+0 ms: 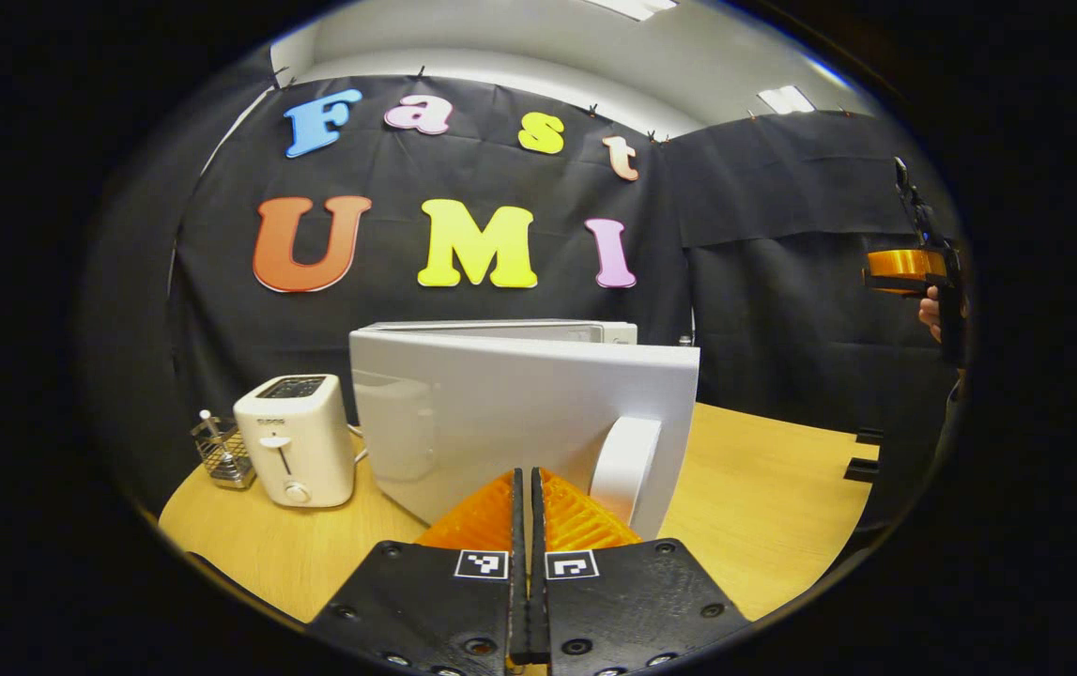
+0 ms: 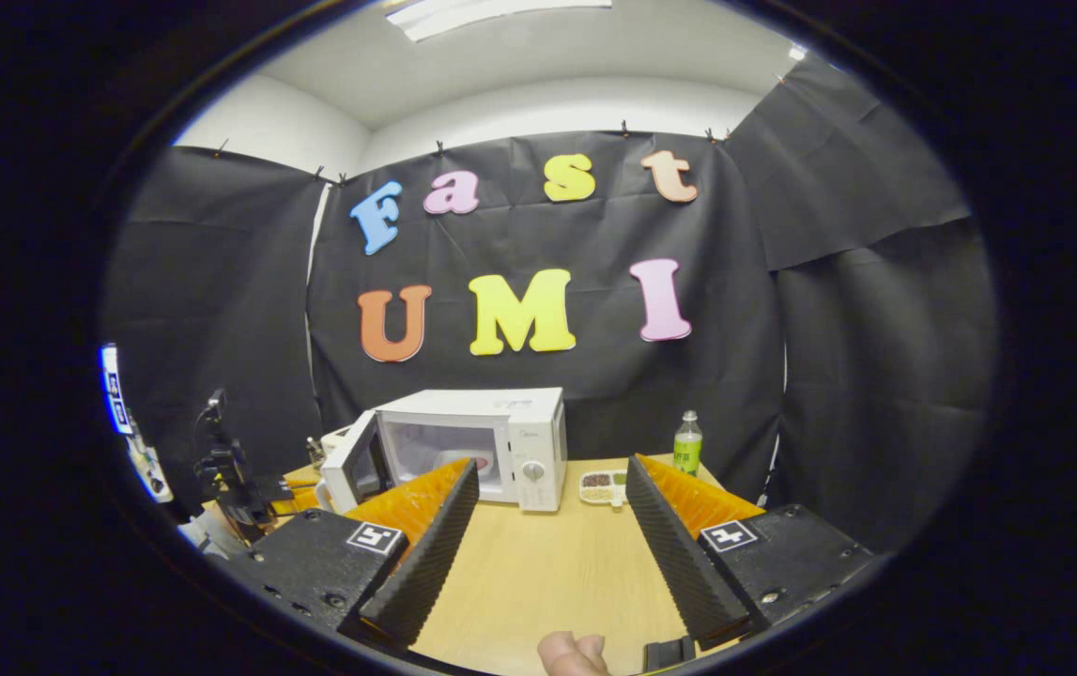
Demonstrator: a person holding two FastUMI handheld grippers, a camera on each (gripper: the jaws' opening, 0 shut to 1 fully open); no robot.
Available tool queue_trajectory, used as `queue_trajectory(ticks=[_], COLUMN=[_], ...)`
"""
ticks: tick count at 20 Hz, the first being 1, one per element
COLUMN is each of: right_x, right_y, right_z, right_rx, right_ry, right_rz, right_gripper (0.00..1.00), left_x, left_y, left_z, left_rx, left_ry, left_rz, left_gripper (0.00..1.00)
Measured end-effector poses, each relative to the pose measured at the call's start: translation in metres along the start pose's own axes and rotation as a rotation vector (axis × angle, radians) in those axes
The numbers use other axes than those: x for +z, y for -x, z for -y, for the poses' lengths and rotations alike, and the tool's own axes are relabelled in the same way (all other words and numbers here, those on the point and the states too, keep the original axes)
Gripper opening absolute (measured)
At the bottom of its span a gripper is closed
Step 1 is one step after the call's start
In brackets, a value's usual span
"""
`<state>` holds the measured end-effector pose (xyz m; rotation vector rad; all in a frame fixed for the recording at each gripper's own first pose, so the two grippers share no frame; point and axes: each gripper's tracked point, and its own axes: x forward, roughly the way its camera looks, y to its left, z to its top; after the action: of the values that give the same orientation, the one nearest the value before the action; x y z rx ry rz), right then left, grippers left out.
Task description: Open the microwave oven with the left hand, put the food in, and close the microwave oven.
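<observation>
The left gripper (image 1: 529,488) is showing its jaws pressed together with nothing between them; its tips are sitting just in front of the microwave door (image 1: 519,413), beside the door's white handle (image 1: 627,465); the door is standing swung out from the microwave (image 2: 472,446), which is resting on the wooden table (image 2: 547,573). The right gripper (image 2: 547,498) is holding its jaws wide apart and empty, hanging above the table well short of the microwave; a tray of food (image 2: 602,486) is lying on the table just right of the microwave, with a green bottle (image 2: 687,443) standing near it. A toaster (image 1: 296,439) and a wire basket (image 1: 222,453) are standing left of the door; a fingertip (image 2: 574,652) is peeking in at the bottom of the right gripper view.
</observation>
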<state>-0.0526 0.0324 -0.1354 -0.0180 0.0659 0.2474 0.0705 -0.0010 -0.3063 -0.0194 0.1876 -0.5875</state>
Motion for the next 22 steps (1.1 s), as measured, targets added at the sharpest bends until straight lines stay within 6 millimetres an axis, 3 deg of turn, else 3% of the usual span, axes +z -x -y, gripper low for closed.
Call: queue_trajectory(ticks=[1, 2, 3, 9, 10, 13, 21, 22], right_x=[-0.001, -0.002, -0.003, -0.013, -0.014, -0.017, -0.03, -0.032], right_y=[0.0, -0.001, -0.002, -0.005, -0.005, -0.004, -0.021, -0.024], right_z=[0.004, 0.007, 0.01, 0.021, 0.023, 0.029, 0.046, 0.047], right_rx=[-0.009, -0.018, -0.023, -0.032, -0.03, -0.027, -0.008, 0.0], right_ry=[-0.002, -0.007, -0.01, -0.021, -0.026, -0.047, -0.088, -0.09], right_rz=[-0.002, -0.003, -0.004, -0.021, -0.023, -0.019, -0.024, -0.028], right_gripper=[0.91, 1.0, 0.91, 0.91, 1.0, 1.0, 1.0, 0.91], left_x=[-0.001, 0.002, 0.004, 0.005, 0.004, 0.012, 0.008, 0.004], left_y=[-0.012, -0.024, -0.032, -0.098, -0.109, -0.141, -0.215, -0.221], left_z=[0.005, 0.009, 0.011, 0.029, 0.032, 0.031, 0.044, 0.046], left_rx=[-0.003, -0.005, -0.002, 0.017, 0.02, 0.063, 0.076, 0.081], left_ry=[-0.002, -0.002, 0.0, 0.098, 0.122, 0.123, 0.152, 0.156], left_rz=[-0.008, -0.006, 0.001, -0.008, -0.013, -0.012, -0.041, -0.052], left_gripper=[0.0, 0.0, 0.0, 0.0, 0.0, 0.0, 0.0, 0.0])
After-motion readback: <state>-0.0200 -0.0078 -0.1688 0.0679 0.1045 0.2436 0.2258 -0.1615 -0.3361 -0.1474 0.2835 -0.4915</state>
